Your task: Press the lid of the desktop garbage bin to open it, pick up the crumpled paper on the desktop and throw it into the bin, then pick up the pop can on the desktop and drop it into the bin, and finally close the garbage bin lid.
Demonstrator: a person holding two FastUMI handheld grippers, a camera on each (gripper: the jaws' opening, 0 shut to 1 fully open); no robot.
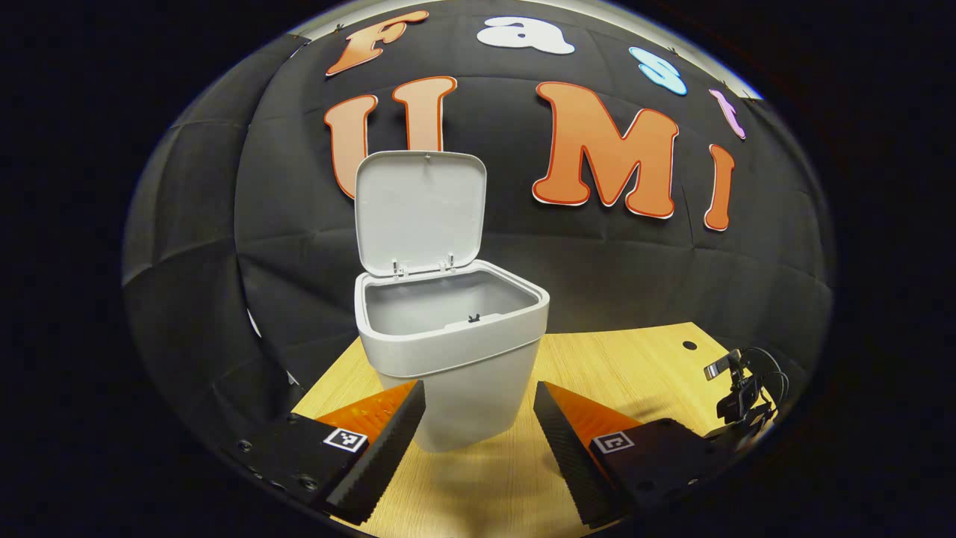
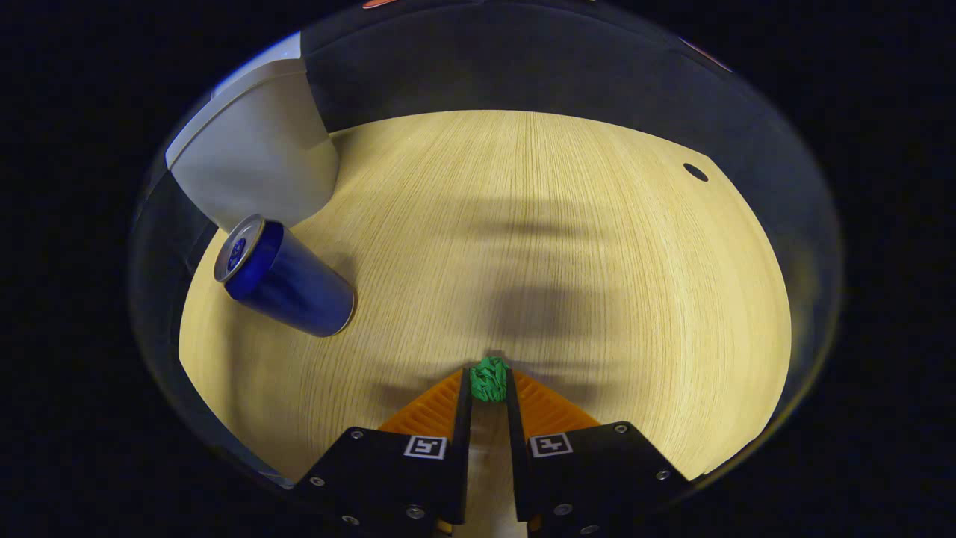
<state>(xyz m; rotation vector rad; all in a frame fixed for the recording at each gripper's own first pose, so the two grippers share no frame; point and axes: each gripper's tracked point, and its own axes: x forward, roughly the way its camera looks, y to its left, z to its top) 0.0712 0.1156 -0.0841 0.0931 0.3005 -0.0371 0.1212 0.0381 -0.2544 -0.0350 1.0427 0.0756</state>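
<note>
Wide apart, my left tool's (image 1: 478,418) fingers frame the bin's (image 1: 463,351) base and hold nothing. Its lid (image 1: 420,213) stands upright, hinged at the back, mouth unobstructed. Bare desk (image 1: 635,366) runs right to a black clamp (image 1: 739,392) at the edge.

Right gripper view: my right tool (image 2: 489,382) pinches the green paper (image 2: 489,378) between its tips, over the desk. Far left, the blue can (image 2: 287,280) stands just beside the bin, open wood between.
</note>
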